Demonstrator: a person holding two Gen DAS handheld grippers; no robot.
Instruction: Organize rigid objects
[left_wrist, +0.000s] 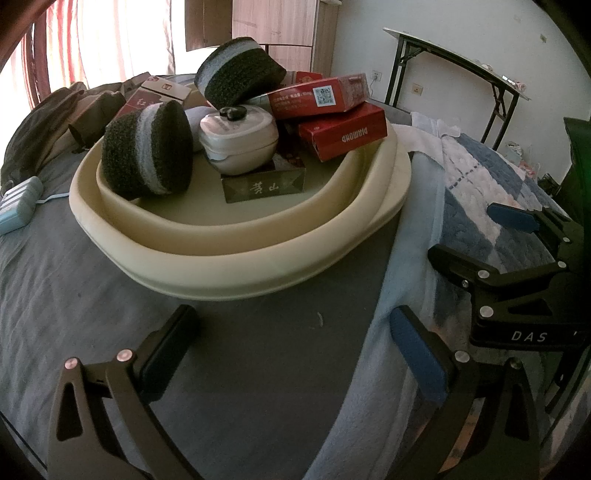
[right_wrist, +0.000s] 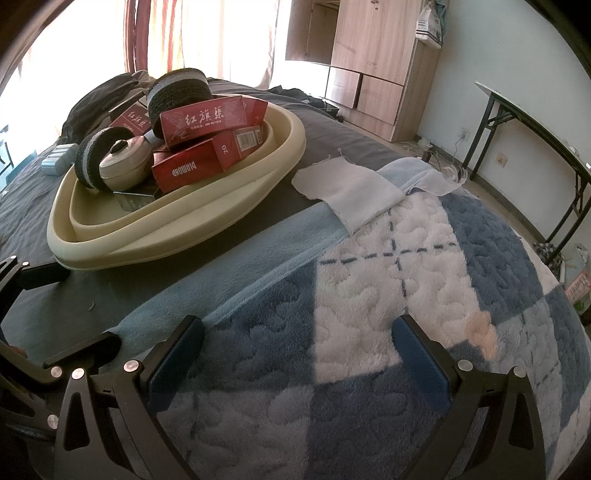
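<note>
We are seeing a dark box (left_wrist: 264, 184) half-hidden under the heaped cream basin (left_wrist: 236, 254); both the left hand-held gripper (left_wrist: 295, 347) and the right hand-held gripper (right_wrist: 297, 350) are hanging spread, empty.

left wrist: low, near, facing basin (left_wrist: 236, 236) | right wrist: farther right, over blanket (right_wrist: 369, 295) | shared: basin

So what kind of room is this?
Most likely a bedroom. The cream basin of boxes sits on a bed with a grey sheet and a fluffy blue-and-white blanket, and a wooden wardrobe stands by the curtained window.
</note>
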